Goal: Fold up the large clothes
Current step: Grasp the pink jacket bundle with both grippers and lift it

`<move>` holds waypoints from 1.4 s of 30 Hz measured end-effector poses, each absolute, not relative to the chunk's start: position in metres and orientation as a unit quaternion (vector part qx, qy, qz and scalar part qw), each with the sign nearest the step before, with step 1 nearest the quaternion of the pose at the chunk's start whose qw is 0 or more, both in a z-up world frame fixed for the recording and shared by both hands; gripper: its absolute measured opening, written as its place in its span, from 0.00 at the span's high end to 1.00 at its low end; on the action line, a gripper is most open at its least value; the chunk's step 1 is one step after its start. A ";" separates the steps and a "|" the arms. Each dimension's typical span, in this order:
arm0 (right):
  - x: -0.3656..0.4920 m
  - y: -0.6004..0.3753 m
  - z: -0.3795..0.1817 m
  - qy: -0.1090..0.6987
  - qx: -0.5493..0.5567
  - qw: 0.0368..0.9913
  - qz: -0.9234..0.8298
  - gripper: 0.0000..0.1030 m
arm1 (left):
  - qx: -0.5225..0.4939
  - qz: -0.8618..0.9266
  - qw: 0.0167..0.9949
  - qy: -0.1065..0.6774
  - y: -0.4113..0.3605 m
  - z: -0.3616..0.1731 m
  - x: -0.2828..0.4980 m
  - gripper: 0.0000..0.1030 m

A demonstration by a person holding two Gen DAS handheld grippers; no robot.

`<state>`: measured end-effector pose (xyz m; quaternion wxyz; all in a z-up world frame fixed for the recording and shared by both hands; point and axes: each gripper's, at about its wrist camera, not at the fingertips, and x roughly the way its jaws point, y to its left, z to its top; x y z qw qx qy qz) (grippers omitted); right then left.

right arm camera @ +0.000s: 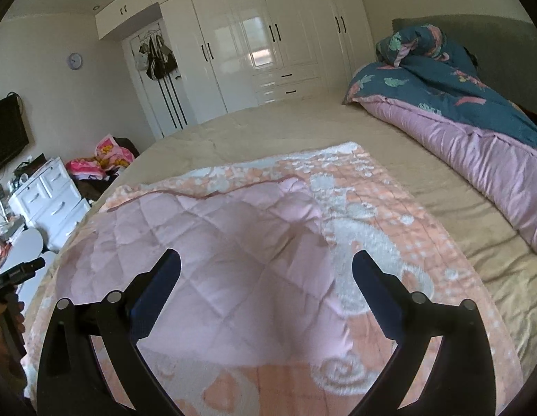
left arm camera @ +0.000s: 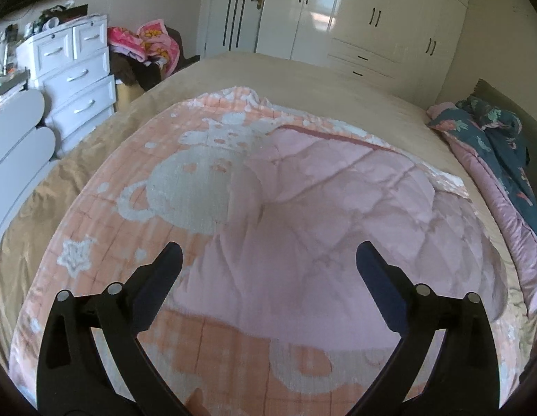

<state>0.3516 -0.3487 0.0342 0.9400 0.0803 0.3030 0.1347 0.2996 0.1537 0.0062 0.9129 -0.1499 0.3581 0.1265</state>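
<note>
A large blanket lies spread on the bed, its peach side with white teapot and star patterns (left arm camera: 129,215) facing up. Part of it is folded over, showing the pink quilted underside (left arm camera: 337,208). My left gripper (left arm camera: 268,253) hangs above the pink part, open, with nothing between its fingers. In the right wrist view the same blanket (right arm camera: 372,215) shows its pink fold (right arm camera: 199,228) in the middle. Over that fold my right gripper (right arm camera: 267,258) stands open and empty. A person's hand (right arm camera: 5,319) holding the other black tool shows at the left edge.
The beige bed sheet (left arm camera: 268,69) surrounds the blanket. A teal and pink duvet (right arm camera: 459,104) is bunched along the headboard side. White drawers (left arm camera: 77,79) and a pile of clothes (left arm camera: 147,45) stand beside the bed. White wardrobes (right arm camera: 268,41) line the far wall.
</note>
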 end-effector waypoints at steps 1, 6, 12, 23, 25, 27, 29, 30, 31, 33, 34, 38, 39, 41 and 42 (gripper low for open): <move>0.348 -0.350 0.032 0.305 0.081 0.940 0.131 0.04 | -0.151 0.126 0.912 0.359 0.154 0.005 0.296 0.09; 0.334 -0.357 0.012 0.331 0.112 0.930 0.115 0.04 | -0.176 0.126 0.902 0.374 0.155 -0.013 0.278 0.09; 0.328 -0.358 -0.020 0.372 0.148 0.913 0.075 0.04 | -0.219 0.109 0.889 0.388 0.156 -0.038 0.269 0.09; 0.358 -0.358 -0.083 0.434 0.270 0.858 0.055 0.04 | -0.376 0.104 0.826 0.407 0.177 -0.092 0.284 0.09; 0.365 -0.357 -0.090 0.438 0.283 0.852 0.054 0.04 | -0.395 0.104 0.820 0.402 0.178 -0.098 0.289 0.09; 0.371 -0.356 -0.095 0.438 0.293 0.848 0.058 0.04 | -0.411 0.101 0.816 0.394 0.179 -0.101 0.294 0.09; 0.379 -0.354 -0.098 0.439 0.297 0.846 0.061 0.04 | -0.419 0.100 0.815 0.387 0.180 -0.104 0.301 0.09; 0.381 -0.353 -0.099 0.440 0.295 0.846 0.061 0.04 | -0.426 0.099 0.814 0.384 0.180 -0.106 0.306 0.09; 0.385 -0.351 -0.100 0.440 0.293 0.846 0.062 0.04 | -0.433 0.097 0.810 0.382 0.181 -0.108 0.310 0.09; 0.391 -0.349 -0.103 0.439 0.294 0.847 0.065 0.04 | -0.447 0.097 0.804 0.381 0.183 -0.114 0.316 0.08; 0.394 -0.348 -0.105 0.439 0.296 0.846 0.066 0.04 | -0.453 0.098 0.801 0.379 0.183 -0.117 0.319 0.08; 0.404 -0.346 -0.113 0.432 0.308 0.845 0.073 0.04 | -0.463 0.101 0.799 0.370 0.183 -0.124 0.331 0.08; 0.405 -0.346 -0.114 0.430 0.309 0.845 0.074 0.04 | -0.465 0.103 0.799 0.367 0.182 -0.126 0.333 0.08; 0.412 -0.345 -0.119 0.425 0.316 0.845 0.080 0.04 | -0.462 0.107 0.801 0.364 0.181 -0.128 0.338 0.08; 0.415 -0.344 -0.121 0.424 0.317 0.844 0.083 0.04 | -0.460 0.109 0.803 0.363 0.181 -0.128 0.339 0.08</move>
